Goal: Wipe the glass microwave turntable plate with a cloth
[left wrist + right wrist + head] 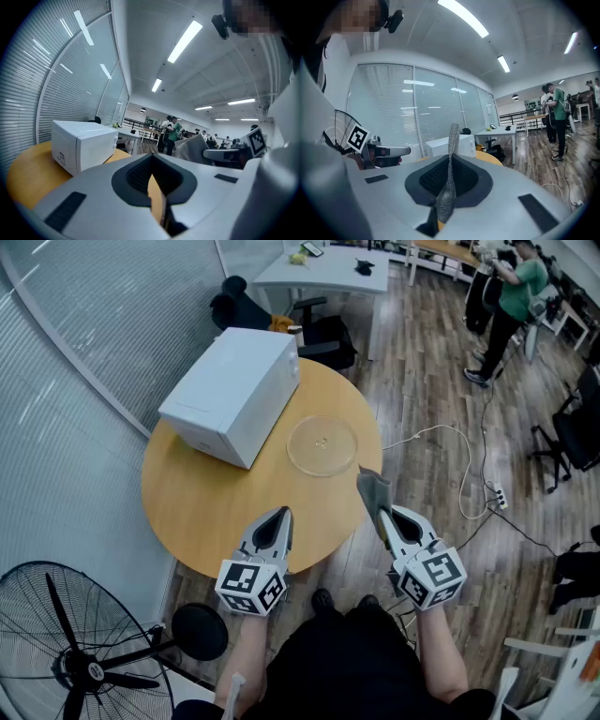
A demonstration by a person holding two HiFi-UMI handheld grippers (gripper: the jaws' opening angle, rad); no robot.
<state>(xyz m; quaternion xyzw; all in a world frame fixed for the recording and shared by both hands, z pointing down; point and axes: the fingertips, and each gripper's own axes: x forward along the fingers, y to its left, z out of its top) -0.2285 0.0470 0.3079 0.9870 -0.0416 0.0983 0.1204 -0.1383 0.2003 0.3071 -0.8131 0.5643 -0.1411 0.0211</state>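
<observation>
While your right gripper fingers pinch grey cloth, glass plate lies flat on worktop ahead, bit left; cloth tip near its rim. Left gripper fingers shut, hold nothing.

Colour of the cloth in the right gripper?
A grey mesh-textured cloth; clearest in the right gripper view.

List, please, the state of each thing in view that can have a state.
left gripper: shut, empty.
right gripper: shut on the grey cloth.
grey cloth: pinched, sticking out past the gripper tips.
glass turntable plate: flat on the round table, untouched.
microwave: on the table, no door hanging open.
fan: on the floor, blades look motionless.
</observation>
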